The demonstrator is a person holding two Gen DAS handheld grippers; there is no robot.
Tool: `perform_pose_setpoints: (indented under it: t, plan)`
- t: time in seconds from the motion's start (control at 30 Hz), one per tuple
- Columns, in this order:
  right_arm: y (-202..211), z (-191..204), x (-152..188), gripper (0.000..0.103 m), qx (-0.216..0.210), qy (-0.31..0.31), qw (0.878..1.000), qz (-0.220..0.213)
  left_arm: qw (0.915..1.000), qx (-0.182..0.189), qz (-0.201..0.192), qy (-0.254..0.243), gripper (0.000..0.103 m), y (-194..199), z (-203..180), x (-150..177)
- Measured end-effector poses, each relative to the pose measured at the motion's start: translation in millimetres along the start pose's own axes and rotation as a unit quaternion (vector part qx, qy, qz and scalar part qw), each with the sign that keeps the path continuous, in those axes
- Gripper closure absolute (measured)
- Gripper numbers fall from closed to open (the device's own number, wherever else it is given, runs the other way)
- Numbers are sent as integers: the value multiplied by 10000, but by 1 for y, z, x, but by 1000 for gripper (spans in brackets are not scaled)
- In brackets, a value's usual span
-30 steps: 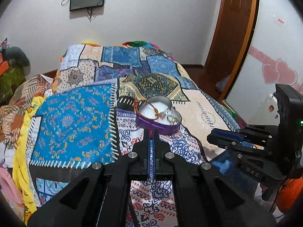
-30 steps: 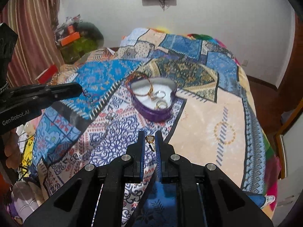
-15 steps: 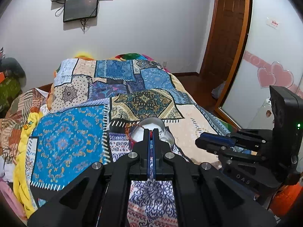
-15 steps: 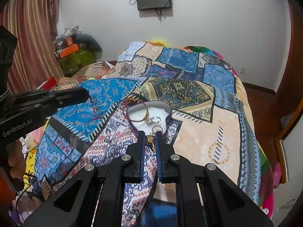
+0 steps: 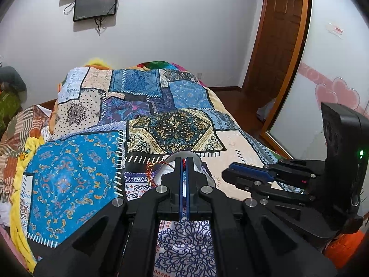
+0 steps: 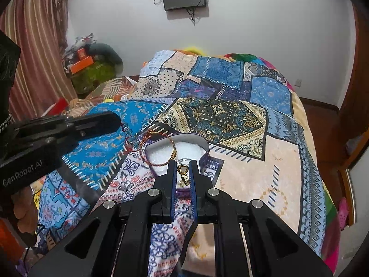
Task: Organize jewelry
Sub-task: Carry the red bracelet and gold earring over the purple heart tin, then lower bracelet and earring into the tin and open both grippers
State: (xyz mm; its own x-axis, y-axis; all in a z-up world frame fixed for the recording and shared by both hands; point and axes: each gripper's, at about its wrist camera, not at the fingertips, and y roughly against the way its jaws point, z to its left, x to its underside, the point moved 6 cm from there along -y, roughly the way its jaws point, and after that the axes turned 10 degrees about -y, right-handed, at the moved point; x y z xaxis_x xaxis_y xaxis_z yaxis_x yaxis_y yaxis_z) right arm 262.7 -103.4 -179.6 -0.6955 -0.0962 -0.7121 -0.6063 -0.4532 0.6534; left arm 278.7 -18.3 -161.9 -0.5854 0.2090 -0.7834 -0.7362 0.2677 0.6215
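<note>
Right gripper (image 6: 183,173) poised directly above the near rim of the purple heart-shaped box (image 6: 206,149) on the patchwork bedspread (image 6: 253,173), fingers clenched on a gold ring (image 6: 183,172) held upright between the pads; white-lined well of the box lying just ahead of and below the fingertips, already holding a silver ring (image 6: 183,161) and part of a red-and-gold bangle (image 6: 159,147) draped across its far-left wall. Left gripper (image 5: 184,168) closed on a thin red thread (image 5: 183,162), apparently the bangle's, tips over the same box from the left side. Nearer to the drop: right hand; short forward-and-down travel judged sufficient before release
</note>
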Motion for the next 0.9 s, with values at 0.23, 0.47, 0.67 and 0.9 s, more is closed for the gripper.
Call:
perform_pose_setpoints:
  t: [0.23,0.47,0.67,0.9]
  plan:
    - [-19,1,-10,94,-100,87,9998,141,9998,33,174,86,103,-24,6,4]
    - [-37,-2,-18,94,-173,89,9994,302,9995,46,283,98,103,-42,12,7]
    - [-53,-9,-20,94,-110,35,9989,450,9990,44,400,169,103,-56,17,11]
    - [-62,-12,-19,94,-101,51,9981,605,9983,82,520,257,103,-65,23,16]
